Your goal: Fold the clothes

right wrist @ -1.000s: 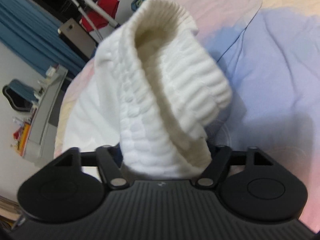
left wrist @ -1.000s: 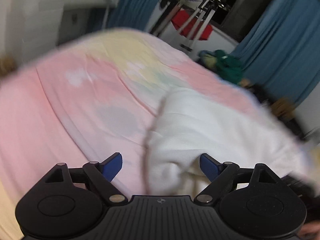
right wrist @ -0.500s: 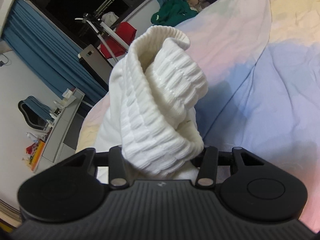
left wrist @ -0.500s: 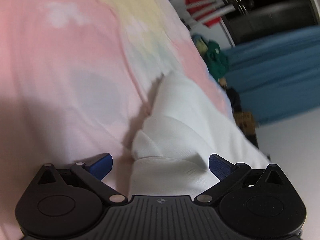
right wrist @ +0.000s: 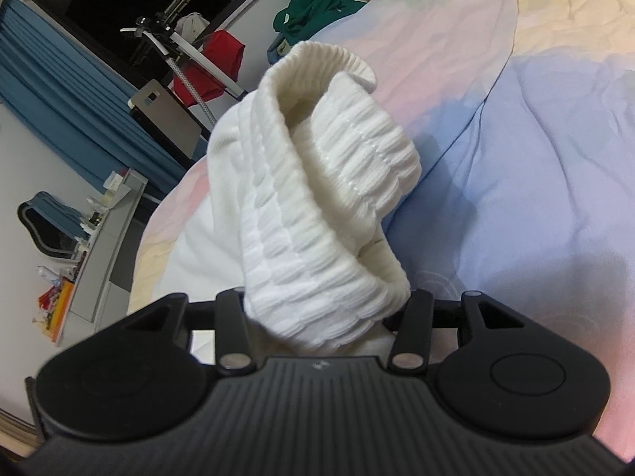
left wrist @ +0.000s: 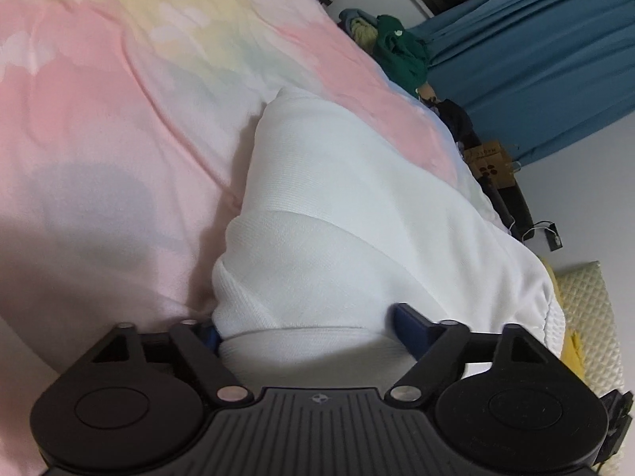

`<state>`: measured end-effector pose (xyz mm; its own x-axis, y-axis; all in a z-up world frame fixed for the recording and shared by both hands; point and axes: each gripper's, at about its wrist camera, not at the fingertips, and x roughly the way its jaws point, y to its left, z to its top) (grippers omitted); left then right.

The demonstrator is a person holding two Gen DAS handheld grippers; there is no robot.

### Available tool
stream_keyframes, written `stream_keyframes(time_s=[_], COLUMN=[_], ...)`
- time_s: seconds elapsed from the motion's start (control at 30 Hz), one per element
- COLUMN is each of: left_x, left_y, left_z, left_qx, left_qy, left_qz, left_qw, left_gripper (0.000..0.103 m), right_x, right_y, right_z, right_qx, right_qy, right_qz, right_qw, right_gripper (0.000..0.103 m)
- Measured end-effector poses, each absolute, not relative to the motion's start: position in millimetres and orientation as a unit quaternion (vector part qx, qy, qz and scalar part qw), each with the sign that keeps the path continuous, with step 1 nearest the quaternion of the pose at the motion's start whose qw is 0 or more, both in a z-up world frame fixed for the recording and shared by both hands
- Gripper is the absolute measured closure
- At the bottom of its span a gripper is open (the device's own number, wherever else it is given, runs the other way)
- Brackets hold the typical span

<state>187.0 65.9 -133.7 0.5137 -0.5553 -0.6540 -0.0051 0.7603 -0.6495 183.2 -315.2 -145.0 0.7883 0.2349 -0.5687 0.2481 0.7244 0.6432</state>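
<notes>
In the left wrist view, the left gripper (left wrist: 309, 327) sits at the bottom centre of the frame with its jaws closing around a bunched fold of the white garment (left wrist: 341, 222). The fabric fills the gap between the two blue pads (left wrist: 410, 323), and both pads meet the cloth at its sides; whether they press firmly cannot be told. The garment runs from the gripper up toward the centre of the frame and out to the right edge, lying on the pastel bedcover (left wrist: 111, 127), which occupies the left half and the top of the frame. A green garment (left wrist: 401, 51) lies at the upper right, at the far edge of the bed, in front of a blue curtain (left wrist: 535, 63). In the right wrist view, the right gripper (right wrist: 323, 309) sits at the bottom centre, its jaws partly closed and clamped on the ribbed white cuff (right wrist: 317, 198). The cuff rises out of the jaws toward the upper centre of the frame, its open end facing the camera. The bedcover (right wrist: 535, 182) fills the right half, and a desk (right wrist: 103, 238) stands at the left edge.
</notes>
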Motion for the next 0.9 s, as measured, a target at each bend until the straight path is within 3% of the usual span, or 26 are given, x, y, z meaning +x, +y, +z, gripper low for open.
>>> stream_keyframes(time_s=[0.27,0.63,0.9], left_x=[184,147,164], left_y=[70,63,-30], left_z=[-129,-88,-27], left_qx=[-0.314,-0.31,-0.298], left_qy=[0.441,0.386,0.318], left_qz=[-0.179,-0.217,-0.25], left_qw=[0.822,0.841,0.865], left_gripper=[0.056,0.061,0.061], right_x=[179,155,161], right_y=[-296,-290,-370], right_z=[-133,-79,-27], right_qx=[0.339,0.301,0.344], right_qy=[0.308,0.228,0.156], right_qz=[-0.027,-0.002,-0.017], right_qw=[0.889,0.926,0.926], right_gripper=[0.055,0.058,0.058])
